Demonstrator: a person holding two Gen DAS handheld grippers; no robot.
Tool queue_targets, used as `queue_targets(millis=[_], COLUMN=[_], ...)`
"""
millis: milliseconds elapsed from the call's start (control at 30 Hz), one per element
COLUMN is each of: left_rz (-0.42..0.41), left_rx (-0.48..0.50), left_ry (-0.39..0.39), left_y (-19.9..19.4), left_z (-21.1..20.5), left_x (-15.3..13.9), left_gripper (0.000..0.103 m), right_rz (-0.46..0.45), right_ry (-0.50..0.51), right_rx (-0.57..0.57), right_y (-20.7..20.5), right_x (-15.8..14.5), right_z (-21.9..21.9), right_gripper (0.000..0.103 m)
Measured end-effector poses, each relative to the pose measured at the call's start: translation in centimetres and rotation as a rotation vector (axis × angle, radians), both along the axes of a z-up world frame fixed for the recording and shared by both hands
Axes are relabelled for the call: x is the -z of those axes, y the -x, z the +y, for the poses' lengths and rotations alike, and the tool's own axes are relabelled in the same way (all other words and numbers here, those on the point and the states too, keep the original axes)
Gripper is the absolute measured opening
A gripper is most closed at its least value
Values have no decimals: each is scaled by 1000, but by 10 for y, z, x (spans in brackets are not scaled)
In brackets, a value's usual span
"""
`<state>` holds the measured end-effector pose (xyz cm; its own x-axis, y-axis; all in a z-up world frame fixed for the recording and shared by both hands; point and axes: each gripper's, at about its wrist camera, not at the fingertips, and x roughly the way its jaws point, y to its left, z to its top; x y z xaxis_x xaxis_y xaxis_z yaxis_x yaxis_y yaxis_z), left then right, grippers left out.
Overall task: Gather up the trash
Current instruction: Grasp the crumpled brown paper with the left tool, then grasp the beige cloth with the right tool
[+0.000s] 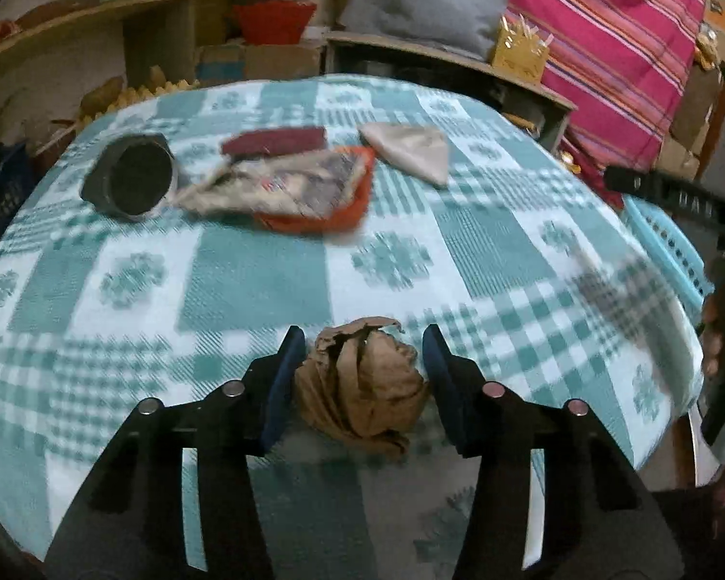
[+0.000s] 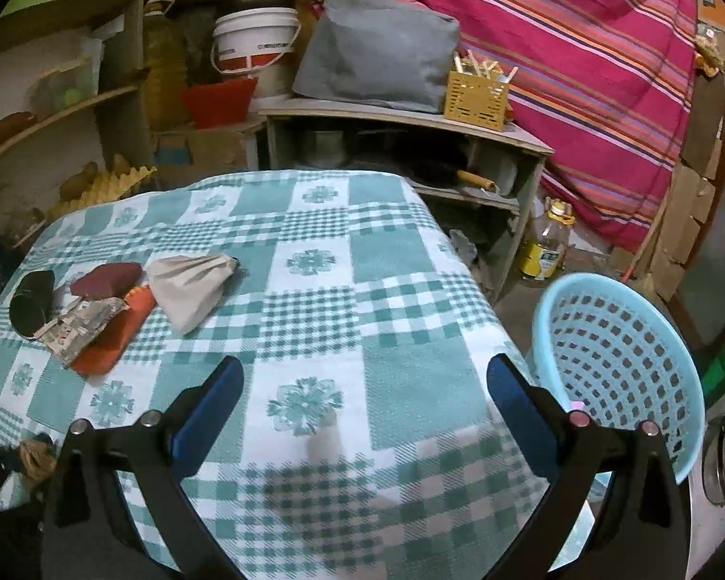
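Note:
A crumpled brown paper ball (image 1: pixel 362 386) sits between the blue pads of my left gripper (image 1: pixel 365 357); the pads touch or nearly touch its sides. It shows at the far left of the right wrist view (image 2: pixel 34 459). My right gripper (image 2: pixel 365 386) is open and empty above the checked tablecloth (image 2: pixel 314 319). A light blue plastic basket (image 2: pixel 623 367) stands beside the table's right edge. Farther off lie a crumpled printed paper (image 1: pixel 285 183) on a red-orange tray (image 1: pixel 314 220), a black cup on its side (image 1: pixel 130 176), a maroon pouch (image 1: pixel 275 141) and a beige cloth pouch (image 1: pixel 411 147).
Behind the table are a low shelf (image 2: pixel 411 121) with a grey cushion (image 2: pixel 377 53), a yellow holder (image 2: pixel 476 96), a white bucket (image 2: pixel 253 53) and a red tub (image 2: pixel 217 99). A striped pink cloth (image 2: pixel 580 72) hangs at right. An oil bottle (image 2: pixel 546 241) stands on the floor.

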<state>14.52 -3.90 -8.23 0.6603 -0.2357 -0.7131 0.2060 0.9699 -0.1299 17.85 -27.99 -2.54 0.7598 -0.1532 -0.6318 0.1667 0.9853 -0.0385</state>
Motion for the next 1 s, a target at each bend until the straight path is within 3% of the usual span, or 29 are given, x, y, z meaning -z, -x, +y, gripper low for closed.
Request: queue_targets(millis=[233,467,767,1000], left_rz=[-75,-136,-151,-119], left_rx=[-17,-118,-251,-245], left_ry=[-9,-79,-61,-77], left_y=[-27,-72,-117,-129], left_z=[18,46,81,79], left_x=[-36,-55,-56,-43], left_gripper=[50,50,51,51], right_rz=[13,65,161,191], right_ry=[-33,-38,-38,-2], right_rx=[-50,-102,-118,-112], right_y=[-28,-67,-119,-140], right_x=[3,16,41,52], right_z=[21,52,86,98], right_gripper=[98,98,98,97])
